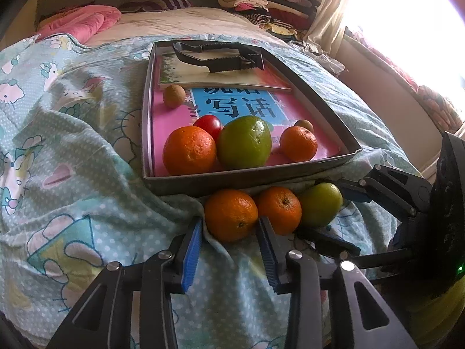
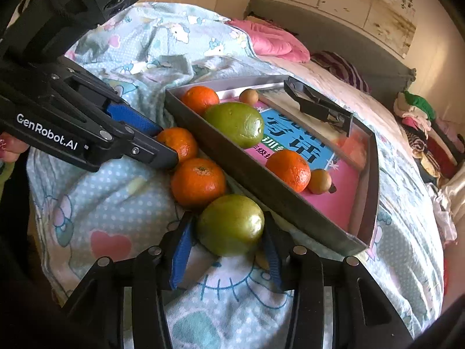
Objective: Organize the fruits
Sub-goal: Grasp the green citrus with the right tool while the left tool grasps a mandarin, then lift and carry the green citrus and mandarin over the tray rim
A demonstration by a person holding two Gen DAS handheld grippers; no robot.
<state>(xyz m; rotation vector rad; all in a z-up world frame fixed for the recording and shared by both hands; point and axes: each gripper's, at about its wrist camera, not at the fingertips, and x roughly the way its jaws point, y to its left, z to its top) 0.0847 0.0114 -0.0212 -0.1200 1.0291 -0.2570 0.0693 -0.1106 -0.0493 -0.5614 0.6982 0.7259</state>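
L wrist: my left tongs pinching the orange on the quilt, just outside the tray. Lift straight, clear the wall.
R wrist: my right tongs pinching the green fruit. Same lift, w/o nudging neighbours.

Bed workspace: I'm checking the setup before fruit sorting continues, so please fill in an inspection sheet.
Surface: rumpled pale blue cartoon-print quilt on a bed.
Job's things: shallow grey rectangular tray holds six fruits; outside its near wall lie a round orange mandarin, a second mandarin and a round green citrus fruit.
Clutter: pink-and-blue book and black plastic tool in the tray.
Grippers: left gripper fingers closed on the first mandarin; right gripper fingers closed on the green citrus fruit.
Cables: nothing seen.
Surroundings: pink bedding, clothes pile, bright window.
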